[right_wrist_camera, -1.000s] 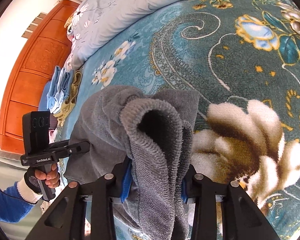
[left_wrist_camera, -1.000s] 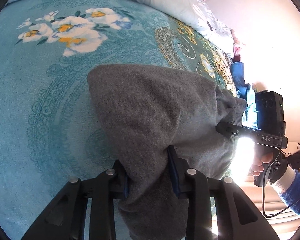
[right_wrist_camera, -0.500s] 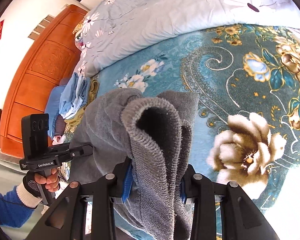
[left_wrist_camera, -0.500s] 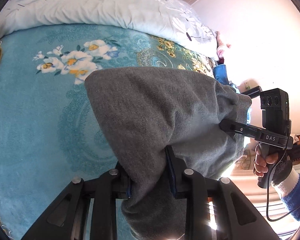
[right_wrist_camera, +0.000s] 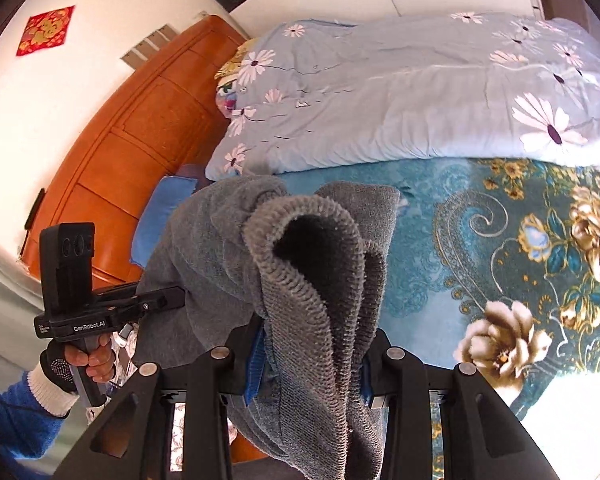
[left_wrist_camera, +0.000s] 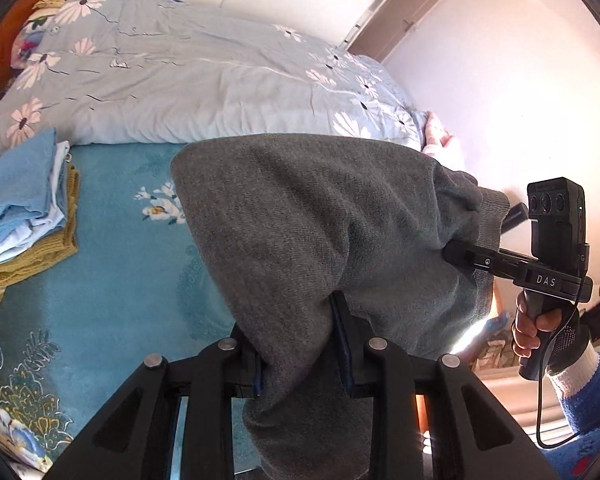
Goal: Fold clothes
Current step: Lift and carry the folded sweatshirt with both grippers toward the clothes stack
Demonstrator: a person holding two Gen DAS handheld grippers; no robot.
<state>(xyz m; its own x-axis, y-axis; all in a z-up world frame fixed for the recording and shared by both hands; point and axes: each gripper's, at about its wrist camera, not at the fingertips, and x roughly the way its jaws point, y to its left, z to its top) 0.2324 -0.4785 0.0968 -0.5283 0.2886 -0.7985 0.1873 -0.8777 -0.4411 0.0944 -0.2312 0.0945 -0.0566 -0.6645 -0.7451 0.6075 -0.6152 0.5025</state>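
Nearest the left wrist lens, the left gripper (left_wrist_camera: 302, 344) has its two black fingers pinched on a bunched fold of the grey sweater (left_wrist_camera: 320, 224), blue pads pressed against the knit on either side; the cloth hangs from the jaws and falls below the frame edge; in the right wrist view the right gripper (right_wrist_camera: 308, 354) likewise clamps a thick roll of the same sweater, its ribbed hem (right_wrist_camera: 300, 248) curling open just beyond the fingers.

The garment hangs between the two tools, stretched above the teal floral blanket (left_wrist_camera: 112, 288) rather than lying flat on it; whether its lower end touches the bed cannot be told.

Farther along, each camera sees the other tool: seen from the left wrist, the right tool's fingers disappear into the sweater's edge and its body reads "DAS"; a hand (left_wrist_camera: 534, 326) in a dark glove with a white cuff and blue sleeve grips the handle; seen from the right wrist, the left tool's body is lettered "GenRobot.AI", held by the other gloved hand (right_wrist_camera: 88, 360).

Beyond lies a stack of folded clothes (left_wrist_camera: 28, 208), blue on mustard, on the blanket; then a pale blue daisy-print duvet (left_wrist_camera: 204, 72); an orange wooden headboard (right_wrist_camera: 124, 148); a red square wall ornament (right_wrist_camera: 46, 30) whose gold characters are too small to read.
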